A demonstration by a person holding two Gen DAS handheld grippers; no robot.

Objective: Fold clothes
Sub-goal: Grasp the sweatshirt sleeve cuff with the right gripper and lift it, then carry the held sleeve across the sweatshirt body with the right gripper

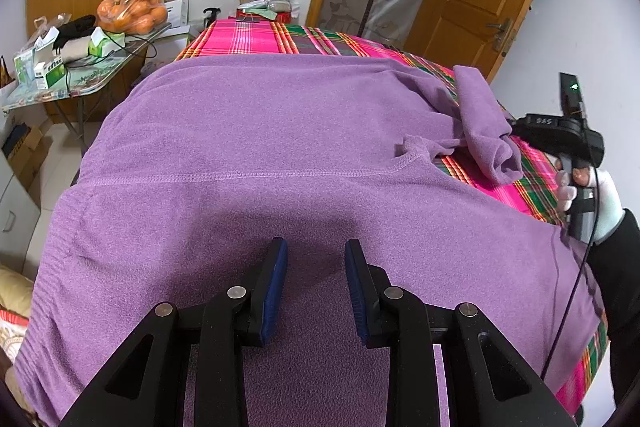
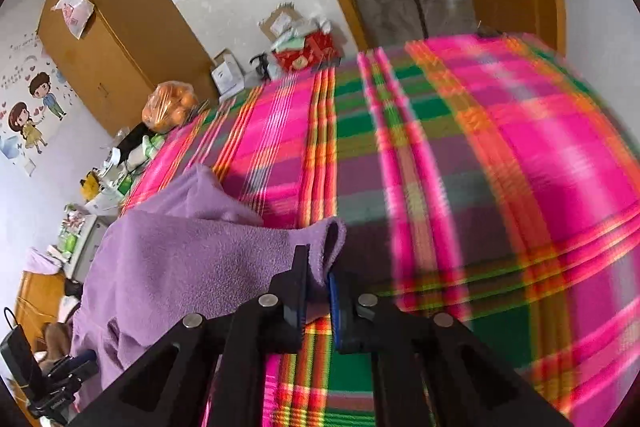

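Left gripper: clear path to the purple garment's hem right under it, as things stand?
Probably yes. The left gripper hangs open just over the purple garment, nothing between the pads and the fabric.

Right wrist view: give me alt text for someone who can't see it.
The right gripper is shut on the end of a purple fleece garment's sleeve, just above a pink and green plaid bedspread. The rest of the garment lies bunched to the left; the bedspread is motion-blurred.
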